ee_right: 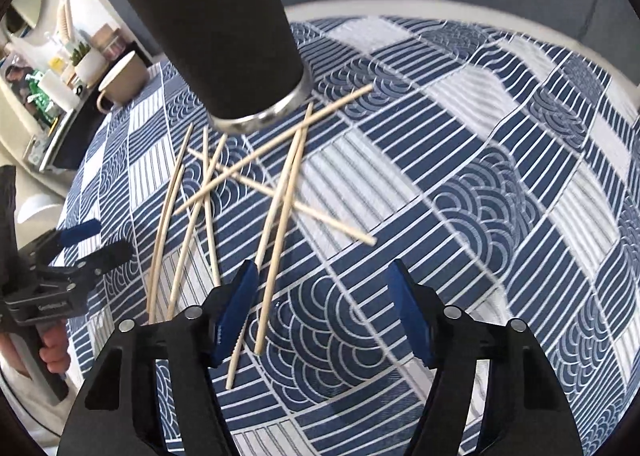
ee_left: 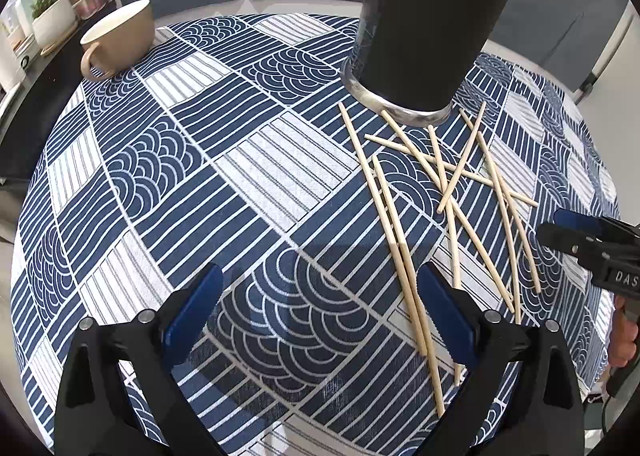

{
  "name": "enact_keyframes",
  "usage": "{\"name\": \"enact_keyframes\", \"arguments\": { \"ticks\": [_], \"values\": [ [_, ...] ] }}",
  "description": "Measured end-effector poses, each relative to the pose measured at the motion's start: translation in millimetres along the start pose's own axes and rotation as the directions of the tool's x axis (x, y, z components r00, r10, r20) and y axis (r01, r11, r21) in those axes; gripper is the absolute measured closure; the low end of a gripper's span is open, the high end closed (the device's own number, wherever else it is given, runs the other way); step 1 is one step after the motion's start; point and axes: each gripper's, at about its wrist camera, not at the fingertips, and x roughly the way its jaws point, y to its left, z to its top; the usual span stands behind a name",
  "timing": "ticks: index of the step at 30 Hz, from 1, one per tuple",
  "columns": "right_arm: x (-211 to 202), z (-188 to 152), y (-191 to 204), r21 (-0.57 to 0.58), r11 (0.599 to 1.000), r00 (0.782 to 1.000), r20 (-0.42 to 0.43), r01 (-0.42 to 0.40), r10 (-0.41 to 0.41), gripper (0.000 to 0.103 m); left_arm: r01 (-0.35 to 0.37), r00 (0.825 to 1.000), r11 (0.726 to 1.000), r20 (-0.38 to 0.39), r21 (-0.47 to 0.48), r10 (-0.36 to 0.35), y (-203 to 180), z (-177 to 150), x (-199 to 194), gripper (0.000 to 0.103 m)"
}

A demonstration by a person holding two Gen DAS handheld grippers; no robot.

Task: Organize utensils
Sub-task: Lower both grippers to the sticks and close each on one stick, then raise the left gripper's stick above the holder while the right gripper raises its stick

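Several wooden chopsticks [ee_left: 448, 191] lie scattered and crossed on the blue-and-white patterned tablecloth [ee_left: 240, 175], just in front of a tall black cup with a silver base [ee_left: 432, 23]. My left gripper [ee_left: 320, 312] is open and empty, low over the cloth, its right finger beside two chopsticks. My right gripper [ee_right: 324, 308] is open and empty; two chopsticks [ee_right: 276, 232] run past its left finger. The black cup [ee_right: 224, 31] stands behind the pile. Each gripper shows at the edge of the other's view: the right one [ee_left: 592, 252] and the left one [ee_right: 64, 268].
A beige mug [ee_left: 120, 35] stands at the far left of the table, also seen in the right wrist view [ee_right: 124, 79]. A shelf with a potted plant [ee_left: 48, 15] and jars lies beyond the table's left edge. A grey sofa is behind the table.
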Motion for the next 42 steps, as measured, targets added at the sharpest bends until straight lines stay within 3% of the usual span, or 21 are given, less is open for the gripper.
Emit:
{"name": "enact_keyframes", "arguments": {
  "ticks": [8,10,13,24,26,29,32,35,36,39,42],
  "values": [
    [16.2,2.7,13.9,-0.012,1.0,0.998,-0.062,0.029,-0.029,0.054,-0.072,0.996,0.997,-0.045,0.032,0.073,-9.9,9.9,14.2,0.01],
    [18.4,3.7,21.0,-0.049,0.996,0.995,-0.069,0.071,-0.074,0.064,-0.098,0.993,0.995,-0.059,0.034,0.1,-10.3,11.0,19.4,0.01],
    [20.5,2.8,29.9,-0.1,0.987,0.989,-0.07,0.126,-0.134,0.074,-0.061,0.995,0.998,-0.08,-0.008,0.06,-4.6,14.5,23.5,0.01],
    [27.5,14.5,36.8,-0.112,0.976,0.975,-0.102,0.186,-0.197,0.076,-0.111,0.987,0.994,-0.118,0.011,0.111,-12.1,25.3,35.8,0.012],
    [28.8,17.7,36.7,-0.107,0.977,0.974,-0.113,0.184,-0.196,0.08,-0.115,0.986,0.993,-0.119,0.003,0.115,-10.1,25.6,36.5,0.016],
    [28.5,16.5,35.7,-0.101,0.977,0.973,-0.112,0.19,-0.201,0.095,-0.114,0.986,0.993,-0.123,0.001,0.114,-6.0,26.7,34.0,0.036],
    [27.3,12.8,33.5,-0.107,0.974,0.971,-0.11,0.202,-0.214,0.098,-0.109,0.983,0.994,-0.146,0.006,0.109,-0.7,29.4,33.0,0.056],
    [24.3,6.6,29.6,-0.134,0.968,0.966,-0.118,0.214,-0.23,0.098,-0.109,0.976,0.994,-0.19,-0.01,0.105,9.2,29.9,32.0,0.091],
    [22.3,3.3,27.1,-0.135,0.968,0.966,-0.124,0.21,-0.227,0.098,-0.103,0.974,0.995,-0.203,-0.008,0.099,12.0,27.9,32.1,0.098],
    [13.7,-3.6,13.4,-0.102,0.974,0.968,-0.129,0.203,-0.216,0.098,-0.126,0.969,0.992,-0.217,-0.004,0.122,24.1,25.4,33.5,0.098],
    [2.0,-6.7,-4.2,-0.042,0.983,0.975,-0.122,0.18,-0.184,0.098,-0.104,0.969,0.994,-0.229,-0.046,0.091,39.3,20.2,31.7,0.098]
  ]
}}
